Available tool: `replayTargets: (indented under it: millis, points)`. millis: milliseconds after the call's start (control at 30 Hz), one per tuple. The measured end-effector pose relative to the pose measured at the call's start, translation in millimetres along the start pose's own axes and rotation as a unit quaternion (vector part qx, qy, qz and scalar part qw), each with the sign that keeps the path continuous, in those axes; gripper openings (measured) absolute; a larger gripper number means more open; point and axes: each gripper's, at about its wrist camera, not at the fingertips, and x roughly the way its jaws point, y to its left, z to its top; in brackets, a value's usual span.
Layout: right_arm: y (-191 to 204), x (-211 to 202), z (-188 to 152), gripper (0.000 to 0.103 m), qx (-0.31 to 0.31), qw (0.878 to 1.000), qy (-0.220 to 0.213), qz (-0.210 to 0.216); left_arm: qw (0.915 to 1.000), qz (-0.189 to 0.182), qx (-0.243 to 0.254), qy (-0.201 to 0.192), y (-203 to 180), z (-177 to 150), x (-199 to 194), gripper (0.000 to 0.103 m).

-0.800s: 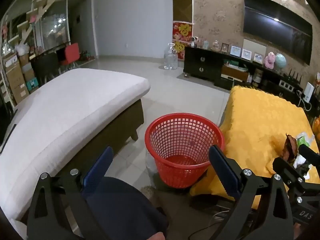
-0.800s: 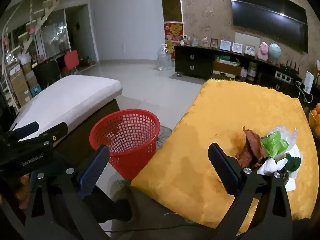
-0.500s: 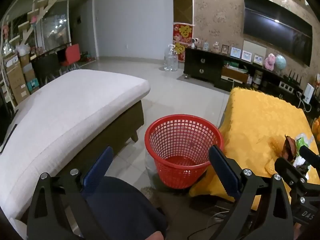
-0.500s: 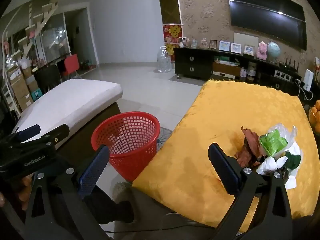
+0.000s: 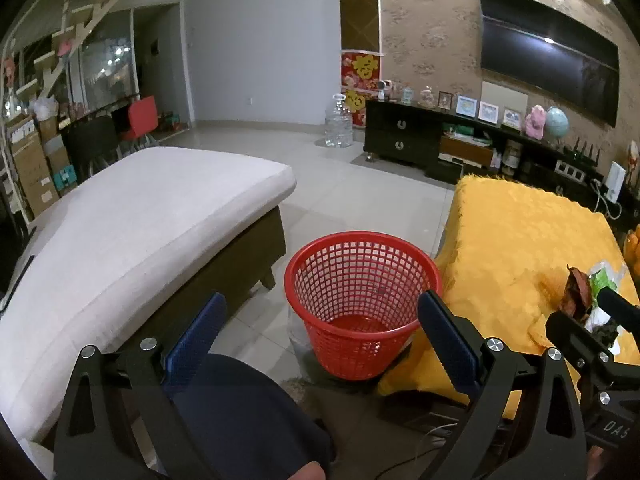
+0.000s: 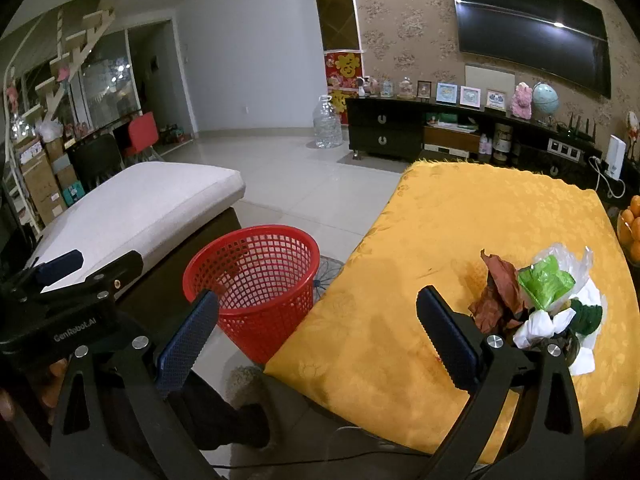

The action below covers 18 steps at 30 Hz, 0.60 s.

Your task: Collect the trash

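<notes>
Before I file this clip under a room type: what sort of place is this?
Most likely a home living room: a wall-mounted television above a low dark cabinet with framed pictures, and a cushioned sofa.

Each gripper, the left gripper [image 5: 320,332] and the right gripper [image 6: 318,324], has black angular arms studded with silver screws and blue textured pads [image 6: 186,338]. White "GenRobot.AI" lettering marks one housing. The person wears dark navy trousers [image 5: 248,416].

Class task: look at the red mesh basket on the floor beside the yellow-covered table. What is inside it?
Nothing shows inside the red basket: its bare red bottom is visible. The near inner wall is hidden by the rim. The trash pile lies on the yellow tablecloth.
</notes>
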Motion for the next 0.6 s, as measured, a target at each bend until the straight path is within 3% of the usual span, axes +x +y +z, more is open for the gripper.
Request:
replayTargets:
  millis: [600]
  points:
    - [-3.7, 6.7, -4.1, 0.096, -0.001, 1.0, 0.005, -0.002, 0.9999, -0.004, -0.007, 0.007, -1.5, -4.9, 7.1, 0.093]
